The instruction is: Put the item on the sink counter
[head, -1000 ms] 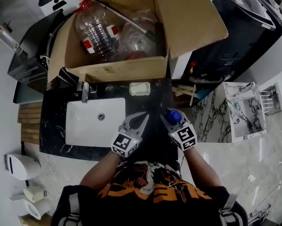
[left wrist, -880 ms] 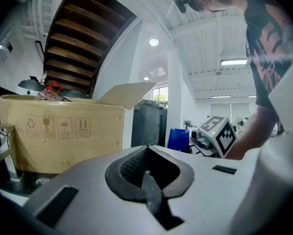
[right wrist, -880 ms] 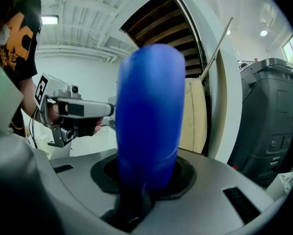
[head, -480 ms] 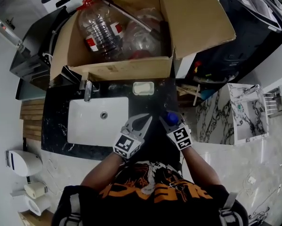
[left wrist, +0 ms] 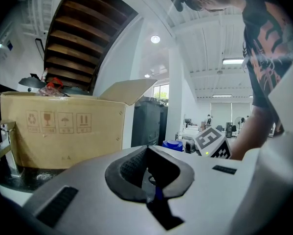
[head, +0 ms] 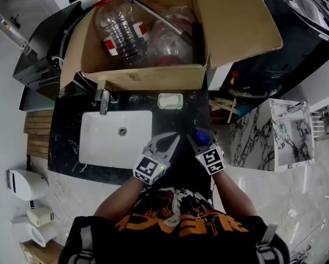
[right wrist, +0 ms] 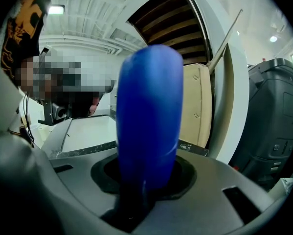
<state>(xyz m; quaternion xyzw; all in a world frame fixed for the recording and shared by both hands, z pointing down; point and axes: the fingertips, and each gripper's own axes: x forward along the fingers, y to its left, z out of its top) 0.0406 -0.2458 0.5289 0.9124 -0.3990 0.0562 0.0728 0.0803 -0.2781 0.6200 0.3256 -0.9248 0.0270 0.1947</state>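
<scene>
A blue rounded bottle (head: pixel 201 137) stands upright between the jaws of my right gripper (head: pixel 202 140), which is shut on it. It is over the right end of the black marble sink counter (head: pixel 65 147); whether its base touches the counter is hidden. In the right gripper view the blue bottle (right wrist: pixel 148 116) fills the middle, gripped low down by the right gripper (right wrist: pixel 146 177). My left gripper (head: pixel 164 142) sits just left of it, open and holding nothing. The left gripper (left wrist: pixel 148 173) view shows the blue bottle (left wrist: pixel 173 145) to the right.
A white sink basin (head: pixel 115 139) is set in the counter, with a faucet (head: pixel 105 100) and a white soap dish (head: pixel 169 100) behind it. A big open cardboard box (head: pixel 148 78) with clear plastic bottles (head: pixel 120 34) stands at the back. A marble-patterned stand (head: pixel 274 133) is on the right.
Almost nothing: the head view has drifted slightly, and both grippers keep their places over the counter, the right one still gripping the blue bottle.
</scene>
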